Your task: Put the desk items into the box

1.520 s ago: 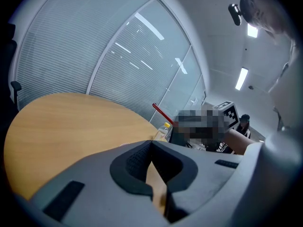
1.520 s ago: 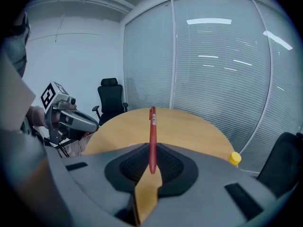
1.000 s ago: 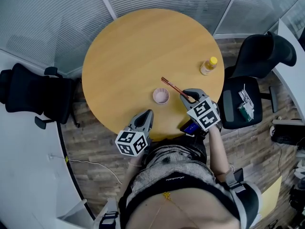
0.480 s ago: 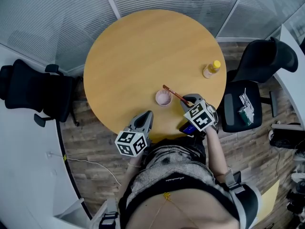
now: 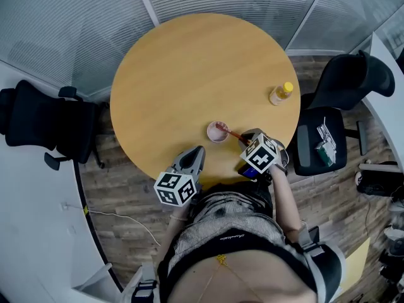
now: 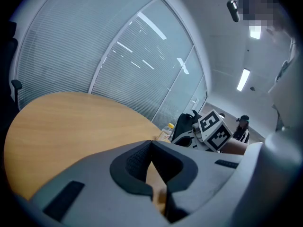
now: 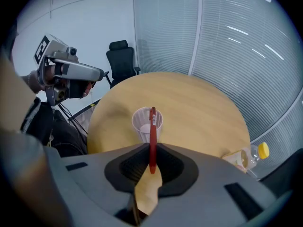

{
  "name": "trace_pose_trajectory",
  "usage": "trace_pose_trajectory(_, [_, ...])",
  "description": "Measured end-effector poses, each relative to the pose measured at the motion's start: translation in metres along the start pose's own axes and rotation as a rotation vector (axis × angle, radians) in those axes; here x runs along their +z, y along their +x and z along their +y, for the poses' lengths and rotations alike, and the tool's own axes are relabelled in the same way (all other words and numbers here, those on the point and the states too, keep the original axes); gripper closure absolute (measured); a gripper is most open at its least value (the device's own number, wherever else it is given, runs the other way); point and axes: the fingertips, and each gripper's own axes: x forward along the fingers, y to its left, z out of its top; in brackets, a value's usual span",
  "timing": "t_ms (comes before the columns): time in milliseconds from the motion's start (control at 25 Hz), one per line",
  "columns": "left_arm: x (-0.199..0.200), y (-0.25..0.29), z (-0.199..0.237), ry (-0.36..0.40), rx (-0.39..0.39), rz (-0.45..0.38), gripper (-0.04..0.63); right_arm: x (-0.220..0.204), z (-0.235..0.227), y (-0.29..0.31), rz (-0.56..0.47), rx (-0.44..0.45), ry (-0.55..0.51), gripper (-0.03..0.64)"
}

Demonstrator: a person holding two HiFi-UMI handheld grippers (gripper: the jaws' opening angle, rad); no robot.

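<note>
Nearest to the body, the left hand-held gripper hangs over the near edge of the round wooden bench. Its own view shows the jaws drawn together at the tips with nothing between them. It looks parked there simply to stay out of the way while the other hand works. Just to its right, the right hand-held gripper tips steeply downward, and its jaws are clamped on the lower end of a red pen. That leaves most of the shaft sticking out ahead of the pads. The long overhang seems deliberate, since it lets the free end reach the container before the bulky jaws do. From the right gripper view the pen runs straight toward a small pale ribbed cup, its far end at or just over the rim. From above, that end lies across the cup's mouth. I take this cup to be the "box" of the task, so the step in hand is lowering the pen in, and it is not yet released. The cup is light and narrow, so a sideways nudge could tip it. Further along the bench's right side a clear bottle with a yellow cap stands upright, well apart from the cup and presumably still to be dealt with. Beyond the bench are black office chairs and glass walls with blinds.
</note>
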Motion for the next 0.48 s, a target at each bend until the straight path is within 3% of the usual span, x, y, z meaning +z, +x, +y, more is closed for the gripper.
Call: trace_pose_trajectory(480, [0.001,0.002,0.008,-0.011,-0.006,0.005,0.577,0.007,0.001,0.018,0.134,0.002,-0.068,0.557])
